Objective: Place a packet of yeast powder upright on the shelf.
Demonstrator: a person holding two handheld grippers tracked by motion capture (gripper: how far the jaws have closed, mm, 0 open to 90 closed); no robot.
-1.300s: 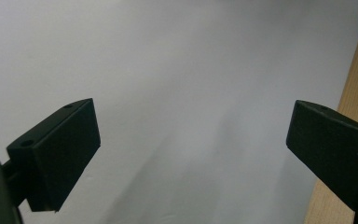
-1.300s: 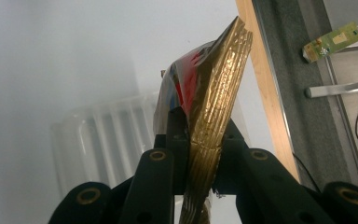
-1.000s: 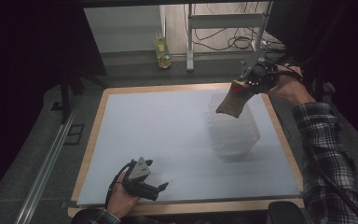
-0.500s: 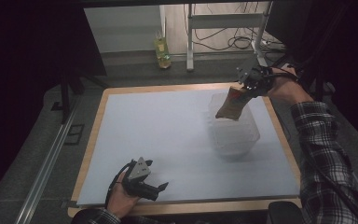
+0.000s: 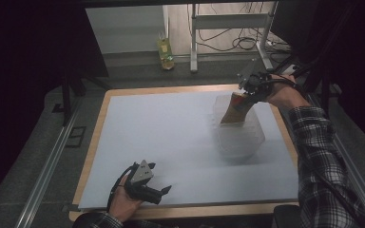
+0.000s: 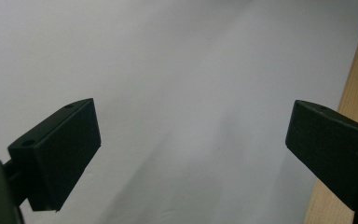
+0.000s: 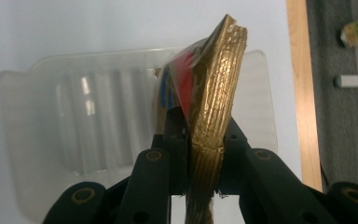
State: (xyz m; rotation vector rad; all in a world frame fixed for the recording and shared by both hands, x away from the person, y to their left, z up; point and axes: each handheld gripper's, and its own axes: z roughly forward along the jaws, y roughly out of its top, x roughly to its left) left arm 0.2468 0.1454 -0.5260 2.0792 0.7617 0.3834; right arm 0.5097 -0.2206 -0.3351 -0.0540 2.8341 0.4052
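The right tongs (image 7: 205, 154) are clamped on the edge of a flat gold packet (image 7: 212, 107), held above a clear ribbed plastic tray (image 5: 240, 130) on the table (image 5: 171, 128). The packet looks light, thin and crinkly, likely slippery; an edge pinch suits it. The left tongs (image 5: 164, 190) rest wide open and empty.

Dim room, white-topped wooden table (image 5: 171, 137), grey floor (image 5: 38, 156), floor cables (image 5: 228, 42)
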